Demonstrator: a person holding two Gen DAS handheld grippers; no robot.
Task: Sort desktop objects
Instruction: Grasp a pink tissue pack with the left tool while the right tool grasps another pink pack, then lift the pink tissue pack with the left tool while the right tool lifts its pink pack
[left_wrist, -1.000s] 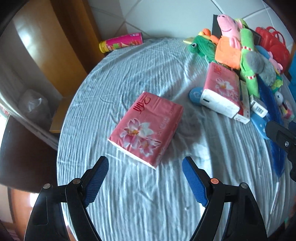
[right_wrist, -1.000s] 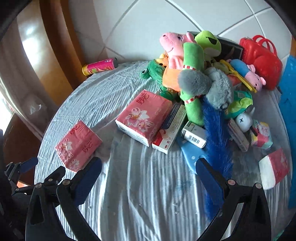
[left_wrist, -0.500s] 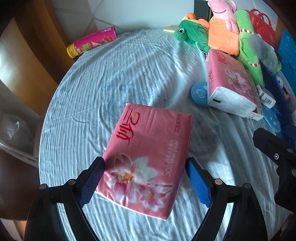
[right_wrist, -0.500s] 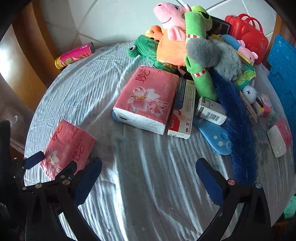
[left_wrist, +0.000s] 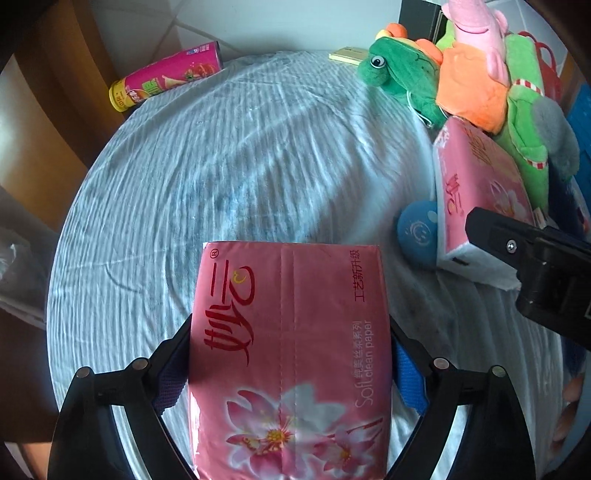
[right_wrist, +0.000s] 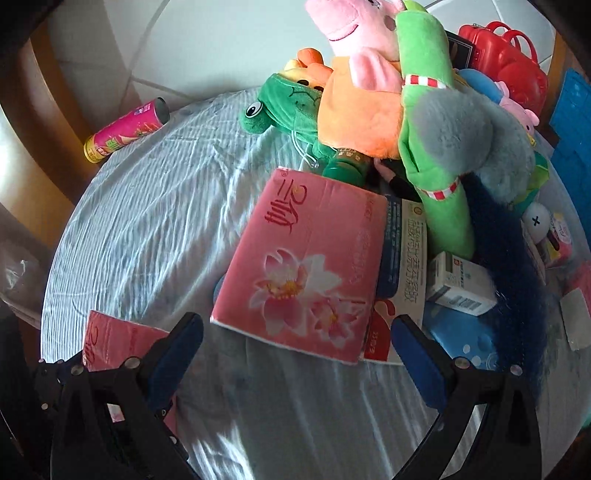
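Observation:
A pink tissue pack (left_wrist: 291, 332) lies flat on the pale blue tablecloth (left_wrist: 221, 166). My left gripper (left_wrist: 290, 339) is open wide, with the pack between its blue pads (left_wrist: 406, 373), one on each long side. A second pink tissue pack (right_wrist: 306, 266) leans against the toy pile. My right gripper (right_wrist: 295, 323) hovers open at this pack's near edge, holding nothing. In the right wrist view the first pack (right_wrist: 110, 339) and the left gripper (right_wrist: 74, 373) show at the lower left. The right gripper's black body (left_wrist: 524, 254) shows in the left wrist view.
A pink snack can (left_wrist: 166, 81) lies at the table's far left edge. Plush toys (right_wrist: 388, 110), a red toy case (right_wrist: 506, 55), a dark blue feathery piece (right_wrist: 509, 266), medicine boxes (right_wrist: 461, 284) and a blue round thing (left_wrist: 417, 232) crowd the right side. Wooden furniture stands at left.
Both grippers came down and forward. The left one widened a little and now straddles the first tissue pack. The right one closed in on the second pack.

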